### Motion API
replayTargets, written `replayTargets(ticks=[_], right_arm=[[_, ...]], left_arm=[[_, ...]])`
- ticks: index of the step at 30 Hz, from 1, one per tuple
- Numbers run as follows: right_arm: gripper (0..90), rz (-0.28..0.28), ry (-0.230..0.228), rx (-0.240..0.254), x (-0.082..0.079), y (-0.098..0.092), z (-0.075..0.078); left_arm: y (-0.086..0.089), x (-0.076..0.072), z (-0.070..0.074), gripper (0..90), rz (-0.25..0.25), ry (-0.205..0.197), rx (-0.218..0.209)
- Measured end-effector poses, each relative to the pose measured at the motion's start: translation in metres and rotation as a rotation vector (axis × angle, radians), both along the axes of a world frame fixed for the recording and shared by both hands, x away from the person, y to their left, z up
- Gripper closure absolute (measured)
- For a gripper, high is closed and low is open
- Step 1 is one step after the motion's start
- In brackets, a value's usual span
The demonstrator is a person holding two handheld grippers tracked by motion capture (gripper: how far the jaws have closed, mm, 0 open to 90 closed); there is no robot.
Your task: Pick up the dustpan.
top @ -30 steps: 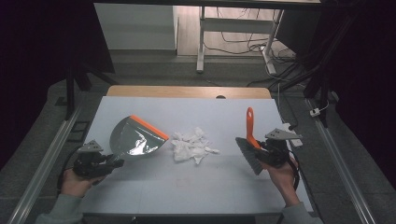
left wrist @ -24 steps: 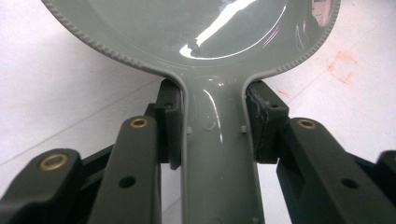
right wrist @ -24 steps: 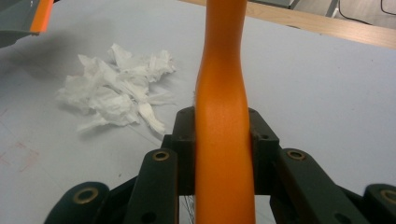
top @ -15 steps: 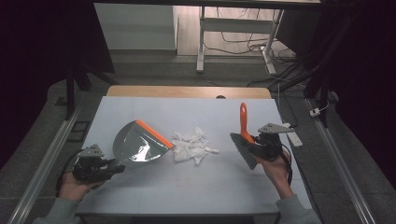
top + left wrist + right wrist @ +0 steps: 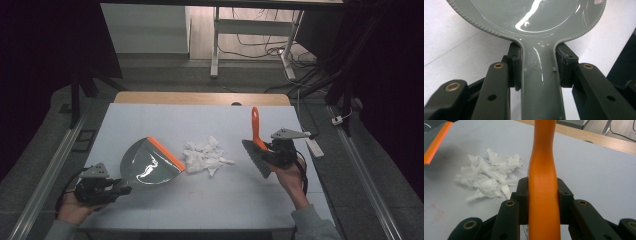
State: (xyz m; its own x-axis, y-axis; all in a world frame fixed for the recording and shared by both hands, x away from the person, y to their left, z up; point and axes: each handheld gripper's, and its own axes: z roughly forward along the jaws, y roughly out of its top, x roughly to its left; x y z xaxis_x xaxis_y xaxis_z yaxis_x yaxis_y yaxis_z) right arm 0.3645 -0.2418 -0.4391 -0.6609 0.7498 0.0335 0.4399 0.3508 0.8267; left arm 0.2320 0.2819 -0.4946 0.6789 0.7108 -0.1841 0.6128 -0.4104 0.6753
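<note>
Across the pale grey tabletop [image 5: 210, 200], with a strip of bare wood along its far edge, we see the work laid out between our two hands. Largest of the things on it is the grey dustpan [image 5: 145, 162], which lies left of centre with its orange lip turned toward the middle of the tabletop, just beside the paper. Our left tongs [image 5: 117, 190] are clamped on the dustpan's handle; in the left gripper view the two black pads press against either side of the glossy grey handle [image 5: 541, 85], and the round pan spreads out beyond them over the white surface. Next in size is the hand brush [image 5: 256, 147], held right of centre with its orange handle pointing away from us and its dark bristles angled down toward the tabletop, near the right side of the paper but apart from it. Our right tongs [image 5: 264, 149] are clamped on that handle; in the right gripper view the orange handle [image 5: 542, 195] rises straight up between the pads, which grip it on both sides. Smallest is the heap of crumpled white paper scraps [image 5: 205, 156], lying loose on the tabletop between the dustpan's orange lip and the brush, and seen again in the right gripper view [image 5: 487, 175] to the left of the handle.
</note>
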Motion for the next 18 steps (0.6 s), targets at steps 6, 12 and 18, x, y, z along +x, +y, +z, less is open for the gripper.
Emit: replayTargets(ticks=[6, 12, 18], right_arm=[[70.2, 0.003, 0.014, 0.004, 0.007, 0.006, 0.002], [70.2, -0.003, 0.024, -0.004, 0.02, 0.015, 0.004], [70.1, -0.031, 0.042, -0.009, 0.037, 0.019, 0.003]], left_arm=[[0.001, -0.005, -0.003, 61.6, -0.02, 0.007, 0.006], [-0.004, -0.004, -0.007, 61.6, -0.056, 0.032, 0.038], [-0.016, -0.001, -0.011, 61.6, -0.106, 0.048, 0.055]])
